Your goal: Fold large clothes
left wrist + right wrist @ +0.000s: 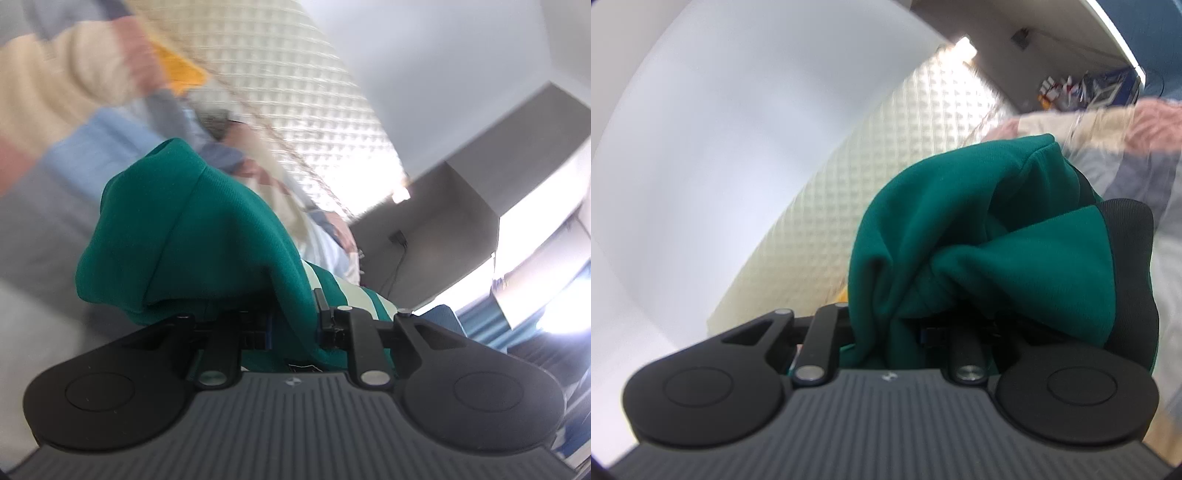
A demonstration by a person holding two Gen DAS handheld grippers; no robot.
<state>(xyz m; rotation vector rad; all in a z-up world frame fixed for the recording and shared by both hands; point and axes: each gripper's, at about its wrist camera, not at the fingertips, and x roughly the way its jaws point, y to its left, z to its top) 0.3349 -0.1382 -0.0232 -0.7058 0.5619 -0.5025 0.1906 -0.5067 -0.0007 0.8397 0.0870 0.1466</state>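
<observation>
Wall (701,129): plain white, fills the left of the right wrist view.

Headboard (295,92): cream, quilted in small squares, blurred in both views.

Bedding (44,122): patchwork of cream, pink, blue and grey blocks, blurred, lying along the headboard's edge; a yellow patch shows beside it.

Garment (192,236): green knit cloth, bunched and lifted off the bed, draped over the fronts of both grippers. In the left wrist view a green-and-white striped part shows at its right edge; in the right wrist view a dark panel borders its right side.

Left gripper (291,325): clenched on a fold of the garment, which passes down between the fingers; the fingertips are covered by cloth.

Right gripper (945,325): fingers buried under gathered cloth that pinches to a point just above them; it grasps the garment.

Wall socket (399,238): dark, small, with a cable hanging down.
</observation>
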